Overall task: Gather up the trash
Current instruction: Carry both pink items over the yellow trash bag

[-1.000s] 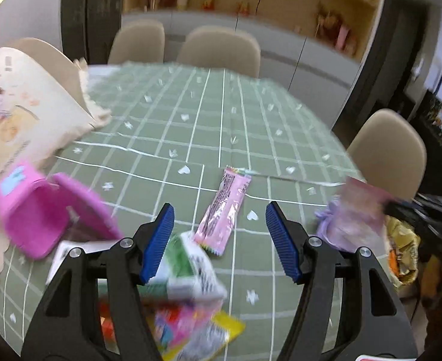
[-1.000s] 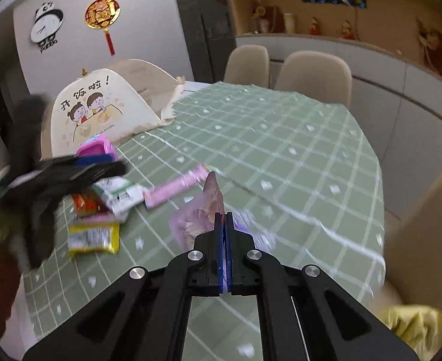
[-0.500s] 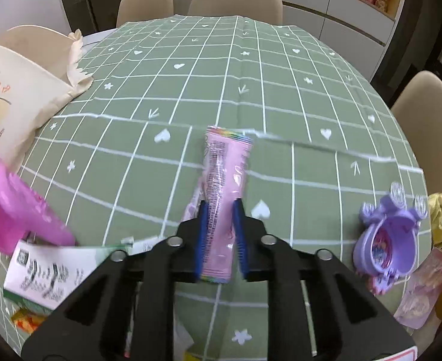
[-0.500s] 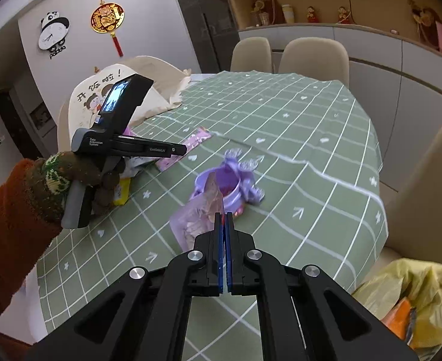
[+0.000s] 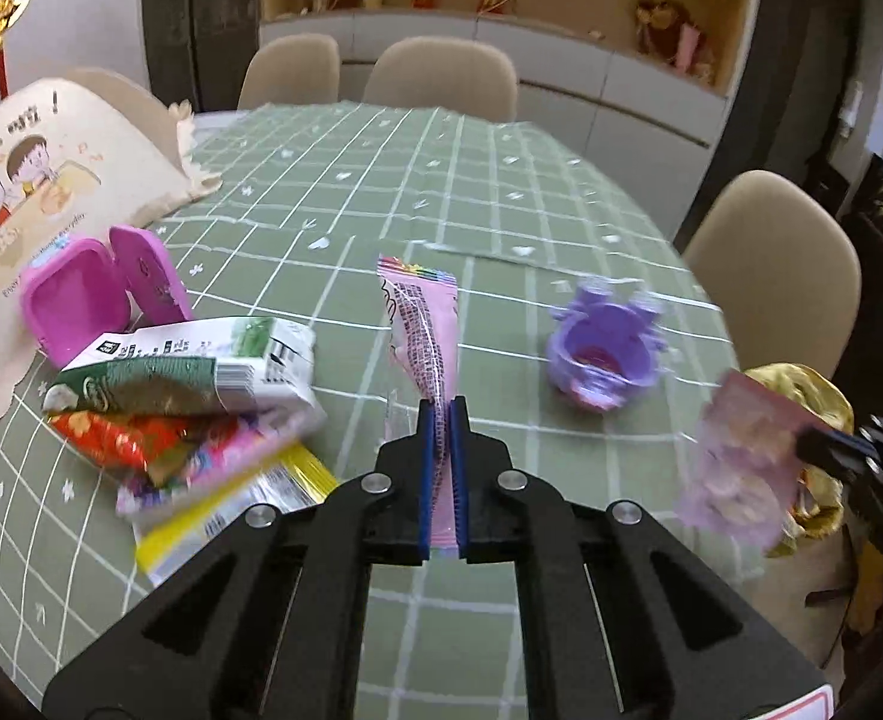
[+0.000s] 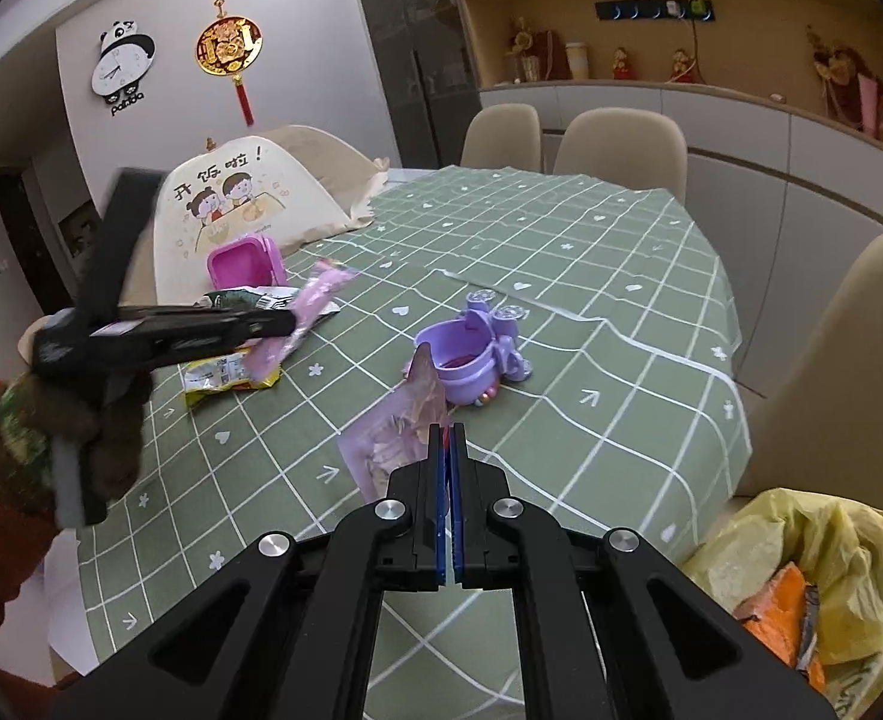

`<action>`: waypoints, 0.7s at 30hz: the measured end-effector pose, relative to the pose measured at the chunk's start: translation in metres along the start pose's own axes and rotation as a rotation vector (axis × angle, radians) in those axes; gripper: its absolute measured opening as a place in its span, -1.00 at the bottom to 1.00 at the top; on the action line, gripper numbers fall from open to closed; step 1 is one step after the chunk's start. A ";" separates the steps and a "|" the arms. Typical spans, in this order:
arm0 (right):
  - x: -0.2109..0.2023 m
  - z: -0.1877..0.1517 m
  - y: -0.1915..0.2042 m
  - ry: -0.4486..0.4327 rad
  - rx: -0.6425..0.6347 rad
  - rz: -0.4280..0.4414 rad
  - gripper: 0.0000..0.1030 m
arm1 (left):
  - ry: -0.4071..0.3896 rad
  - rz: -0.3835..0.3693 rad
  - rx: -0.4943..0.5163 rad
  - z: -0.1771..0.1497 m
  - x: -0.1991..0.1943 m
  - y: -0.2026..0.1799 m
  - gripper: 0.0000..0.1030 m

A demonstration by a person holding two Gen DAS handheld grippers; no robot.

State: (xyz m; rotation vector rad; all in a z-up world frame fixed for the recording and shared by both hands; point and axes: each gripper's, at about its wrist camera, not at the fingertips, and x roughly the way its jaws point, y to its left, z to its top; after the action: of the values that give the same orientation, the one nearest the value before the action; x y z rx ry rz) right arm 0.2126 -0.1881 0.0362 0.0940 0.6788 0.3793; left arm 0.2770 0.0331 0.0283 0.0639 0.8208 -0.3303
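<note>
We are reading "开饭啦!" on the cream food cover (image 6: 249,192), above two cartoon children; we are reading "panda" under the panda clock (image 6: 122,69) on the wall; the snack packets (image 5: 189,378) are showing print too, but it is too small and blurry for us to read.

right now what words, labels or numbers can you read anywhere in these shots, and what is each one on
"开饭啦!" on the cream food cover.
"panda" under the panda clock on the wall; its dial numbers are too small to read.
White and green packet: print too blurred to read.
Long pink wrapper held in the left tongs: print too blurred.
Yellow packet: print too small.
</note>
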 end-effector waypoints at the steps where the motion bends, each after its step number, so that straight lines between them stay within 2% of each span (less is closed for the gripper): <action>1: -0.003 -0.001 -0.001 -0.006 0.002 -0.006 -0.92 | -0.007 -0.009 0.006 -0.003 -0.005 -0.004 -0.91; 5: -0.019 -0.007 -0.011 -0.033 0.019 -0.032 -0.92 | -0.015 -0.076 0.042 -0.011 -0.020 -0.037 -0.90; 10: -0.046 -0.018 -0.037 -0.060 0.054 -0.094 -0.92 | -0.009 -0.154 0.102 -0.012 -0.021 -0.088 -0.91; 21: -0.114 -0.062 -0.122 -0.105 0.165 -0.297 -0.92 | 0.058 -0.340 0.224 -0.015 0.014 -0.220 -0.90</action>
State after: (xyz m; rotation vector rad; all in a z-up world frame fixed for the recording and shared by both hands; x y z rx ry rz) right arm 0.1303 -0.3464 0.0305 0.1660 0.6084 0.0319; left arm 0.2067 -0.1762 0.0232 0.1442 0.8490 -0.7437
